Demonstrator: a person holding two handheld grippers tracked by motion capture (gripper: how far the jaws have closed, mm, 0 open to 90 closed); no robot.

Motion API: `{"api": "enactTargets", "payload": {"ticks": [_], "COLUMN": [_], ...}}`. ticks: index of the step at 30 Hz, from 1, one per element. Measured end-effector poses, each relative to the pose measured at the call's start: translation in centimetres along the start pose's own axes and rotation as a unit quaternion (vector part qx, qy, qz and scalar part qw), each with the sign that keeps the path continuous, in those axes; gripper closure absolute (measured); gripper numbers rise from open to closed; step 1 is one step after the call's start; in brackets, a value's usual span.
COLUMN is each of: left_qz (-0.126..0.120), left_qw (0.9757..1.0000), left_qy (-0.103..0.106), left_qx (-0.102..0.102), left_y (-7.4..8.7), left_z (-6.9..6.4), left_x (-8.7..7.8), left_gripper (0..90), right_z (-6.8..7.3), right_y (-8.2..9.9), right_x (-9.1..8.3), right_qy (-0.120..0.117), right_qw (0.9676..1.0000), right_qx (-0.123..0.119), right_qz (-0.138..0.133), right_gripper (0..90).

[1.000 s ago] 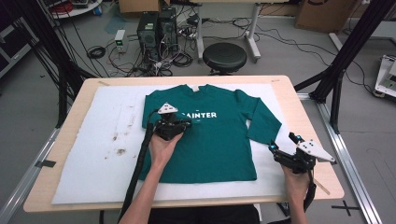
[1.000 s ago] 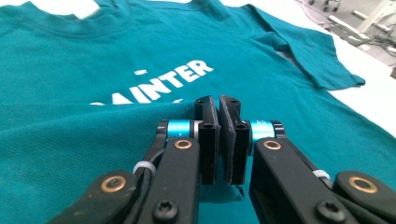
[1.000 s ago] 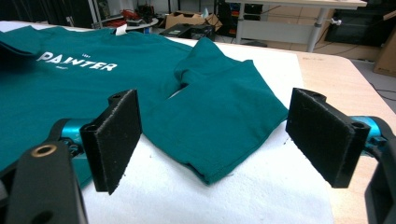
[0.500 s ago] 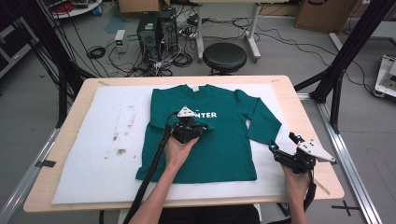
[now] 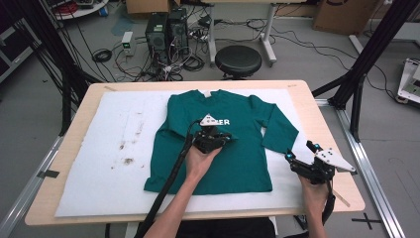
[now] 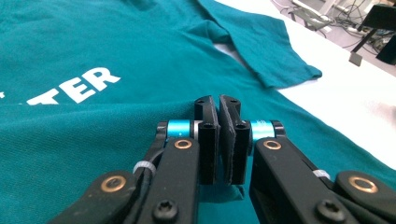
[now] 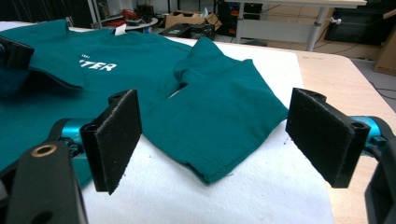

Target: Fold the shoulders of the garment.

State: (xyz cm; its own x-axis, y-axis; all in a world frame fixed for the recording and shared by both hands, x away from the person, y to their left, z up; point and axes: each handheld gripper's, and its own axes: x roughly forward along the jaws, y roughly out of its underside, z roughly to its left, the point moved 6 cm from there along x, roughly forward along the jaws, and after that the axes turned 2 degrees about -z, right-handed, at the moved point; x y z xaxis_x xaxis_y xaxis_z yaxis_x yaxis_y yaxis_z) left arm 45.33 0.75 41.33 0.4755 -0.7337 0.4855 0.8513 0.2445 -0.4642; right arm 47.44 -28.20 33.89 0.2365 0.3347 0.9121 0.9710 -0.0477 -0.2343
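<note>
Shifted across the shirt (image 5: 247, 163) from its left side toward the print, dragging the left sleeve fold over the chest: left gripper (image 5: 218, 140), jaws clenched on a pinch of green cloth. Parked just off the shirt's right sleeve (image 7: 219, 121), over the white mat (image 5: 94, 163) on the desk (image 5: 74, 106): right gripper (image 5: 301, 157), jaws wide apart, holding nothing. Probably mid-fold, first sleeve coming in. Next: lay the fold flat on the chest, let go, then take the right sleeve.
</note>
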Motion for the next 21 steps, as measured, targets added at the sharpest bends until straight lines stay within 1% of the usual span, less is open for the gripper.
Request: {"api": "enactTargets", "payload": {"ticks": [2,4,7,9,15,19,20,21], "left_qz": [-0.004,-0.011,-0.013,-0.009,0.001,0.005,0.008,0.009], "left_qw": [1.0,0.9999,0.9998,0.9998,0.9998,0.9997,0.9997,0.9997], "left_qy": [0.002,0.01,0.016,0.016,0.019,0.021,0.02,0.021], "left_qx": [0.002,0.001,0.001,0.004,0.004,0.007,0.011,0.009], "left_y": [-0.1,-0.3,-0.4,-0.4,-0.1,0.0,0.0,0.1], "left_z": [-0.1,-0.4,-0.8,-1.0,-1.5,-1.7,-1.7,-1.7], "left_x": [0.1,0.2,0.5,0.8,1.8,2.1,2.2,2.2], "left_gripper": [85.9,85.8,85.8,85.8,85.8,85.7,85.7,85.7], "right_z": [0.0,0.0,0.0,0.1,0.1,0.1,0.1,0.1], "right_y": [0.0,0.0,0.0,0.0,0.0,0.0,0.0,0.0], "right_x": [0.0,0.0,0.0,0.0,0.0,0.0,0.0,0.0], "right_qy": [0.0,0.001,0.001,0.001,0.001,0.001,0.002,0.002], "right_qw": [1.0,1.0,1.0,1.0,1.0,1.0,1.0,1.0], "right_qx": [0.001,0.001,-0.001,-0.002,-0.002,-0.002,-0.002,-0.002], "right_qz": [0.002,0.002,0.002,0.003,0.004,0.004,0.004,0.004], "right_gripper": [18.7,18.7,18.7,18.7,18.7,18.7,18.7,18.7]}}
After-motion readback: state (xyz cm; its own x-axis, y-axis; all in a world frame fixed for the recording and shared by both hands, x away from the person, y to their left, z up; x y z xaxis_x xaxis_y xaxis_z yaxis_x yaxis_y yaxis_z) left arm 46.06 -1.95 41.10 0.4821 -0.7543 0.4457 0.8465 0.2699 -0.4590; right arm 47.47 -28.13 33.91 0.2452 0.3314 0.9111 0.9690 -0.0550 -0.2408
